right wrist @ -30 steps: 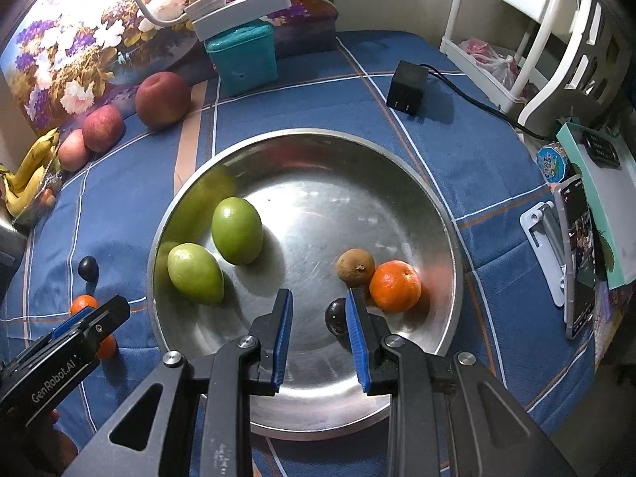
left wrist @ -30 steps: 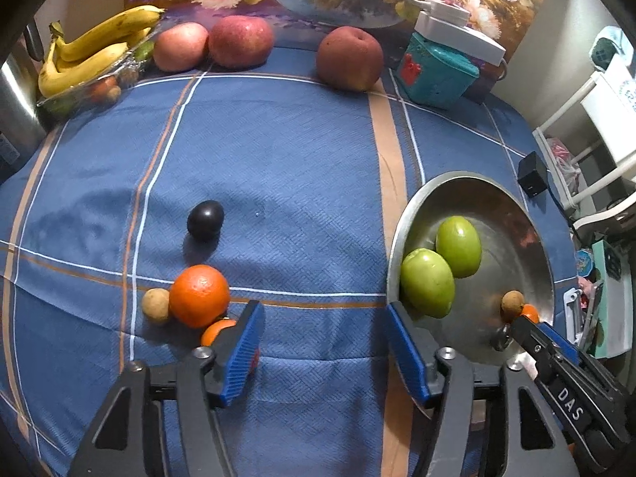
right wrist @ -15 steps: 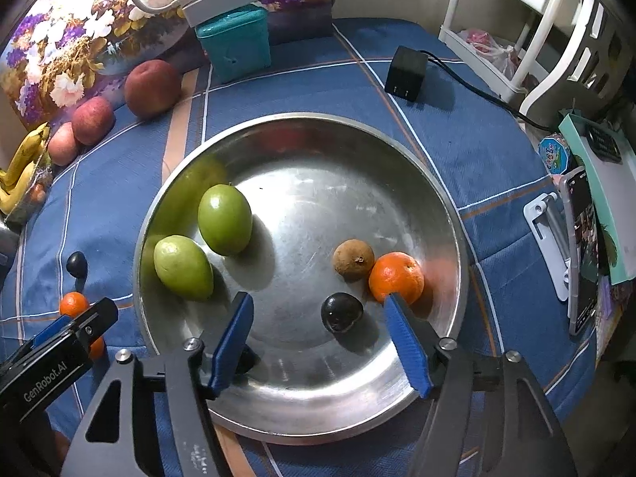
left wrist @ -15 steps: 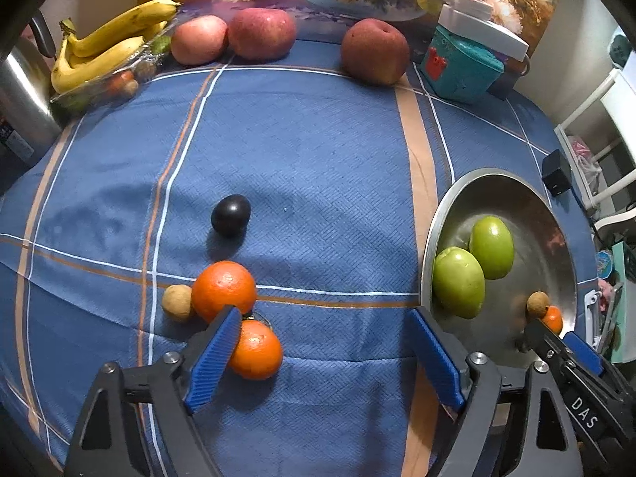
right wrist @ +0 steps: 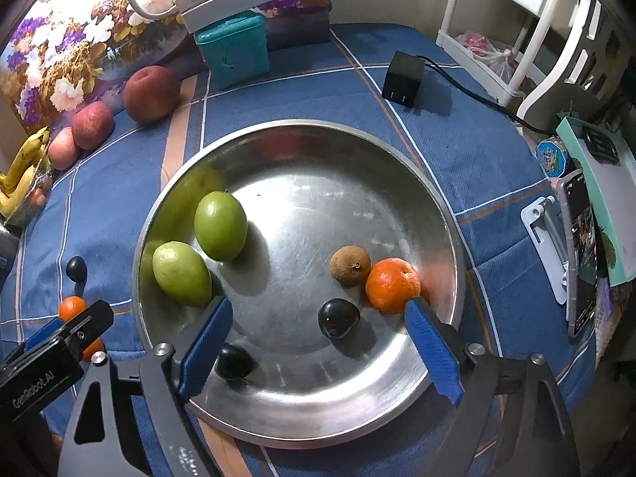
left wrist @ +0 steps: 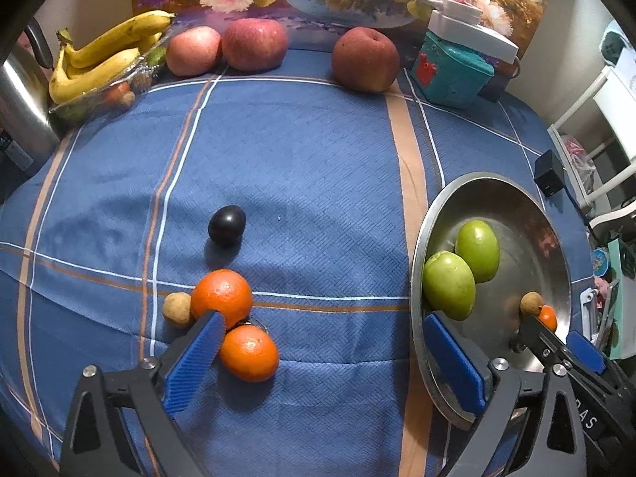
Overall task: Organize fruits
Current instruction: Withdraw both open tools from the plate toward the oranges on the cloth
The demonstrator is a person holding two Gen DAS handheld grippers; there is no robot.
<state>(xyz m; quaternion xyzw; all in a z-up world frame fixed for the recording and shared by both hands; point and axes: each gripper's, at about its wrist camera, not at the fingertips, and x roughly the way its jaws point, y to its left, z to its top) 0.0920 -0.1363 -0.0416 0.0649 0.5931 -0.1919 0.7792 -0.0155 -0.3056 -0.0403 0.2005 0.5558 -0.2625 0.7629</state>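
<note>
Task looked roughly half done. The steel bowl (right wrist: 445,214) already held two green fruits (right wrist: 220,225) touching each other at its left wall, a small brown fruit (right wrist: 350,265) touching an orange (right wrist: 392,286) on the right, plus two dark plums (right wrist: 338,318), one mid-bowl and one near the front rim, partly hidden behind a blue pad.

Still out on the blue-cloth desk (left wrist: 310,151): two loose oranges (left wrist: 222,294) touching each other, a small brown fruit (left wrist: 177,309) just beside the upper orange, and one dark plum (left wrist: 227,224) a little further back.

Three apples (left wrist: 365,64) and a banana bunch (left wrist: 103,59) sat along the back edge by the flower picture; whether these count for sorting was unclear.

Left hand-held gripper (left wrist: 318,357) was spread wide and empty, its left pad just beside the nearer loose orange, its right pad in front of the bowl rim.

Right hand-held gripper (right wrist: 318,342) was also spread wide, holding nothing, over the front part of the bowl.

Judged remaining: four small pieces to move into the bowl, likely the nearer orange next.
</note>
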